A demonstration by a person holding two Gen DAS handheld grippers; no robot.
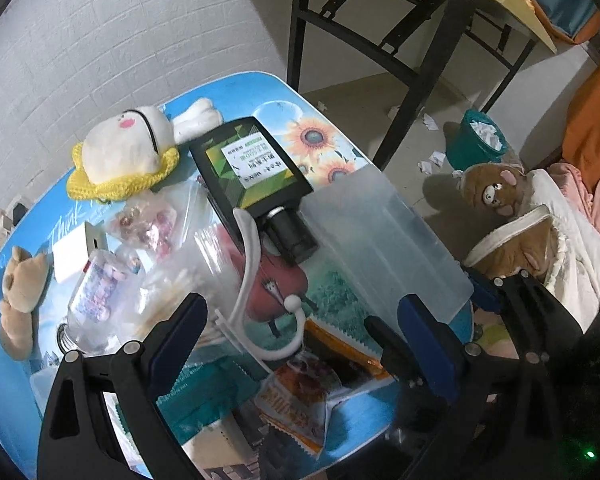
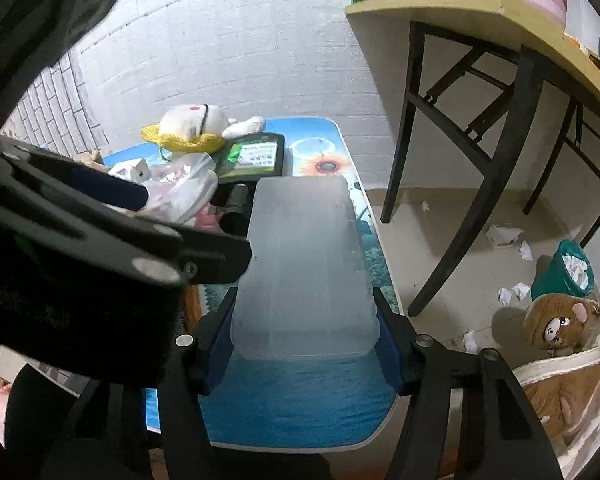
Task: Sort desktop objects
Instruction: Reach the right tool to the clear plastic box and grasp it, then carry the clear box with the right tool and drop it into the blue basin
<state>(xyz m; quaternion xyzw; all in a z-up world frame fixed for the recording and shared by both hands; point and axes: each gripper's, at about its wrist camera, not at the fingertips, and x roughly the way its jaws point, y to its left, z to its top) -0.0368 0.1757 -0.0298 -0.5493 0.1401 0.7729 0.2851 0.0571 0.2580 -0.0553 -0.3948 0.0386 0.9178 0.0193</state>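
Right wrist view: my right gripper (image 2: 304, 344) has its fingers (image 2: 388, 344) set on either side of the near end of a translucent plastic box (image 2: 306, 264), blue pads against its two long walls, so I read it as grasping the box. That box lies lengthwise along the right edge of the blue printed desk (image 2: 300, 404), near the corner closest to me. Left wrist view: my left gripper (image 1: 300, 344) hangs over the clutter with fingers (image 1: 180, 336) spread wide and nothing between them; below the gap lie a white plastic hook (image 1: 246, 276) and a snack packet (image 1: 300, 396). Far of these, a black-and-green bottle (image 1: 252, 168) lies on its side, cap toward me, just left of the box. Far left sits a white plush in a yellow knitted hat (image 1: 128, 152); nearer on the left, clear bags of small items (image 1: 156, 232), a small clear bottle (image 1: 96, 300) and a tan plush bear (image 1: 20, 292) at the desk's left edge. On the floor to the right: a teal bin (image 2: 564, 276) with crumpled paper.
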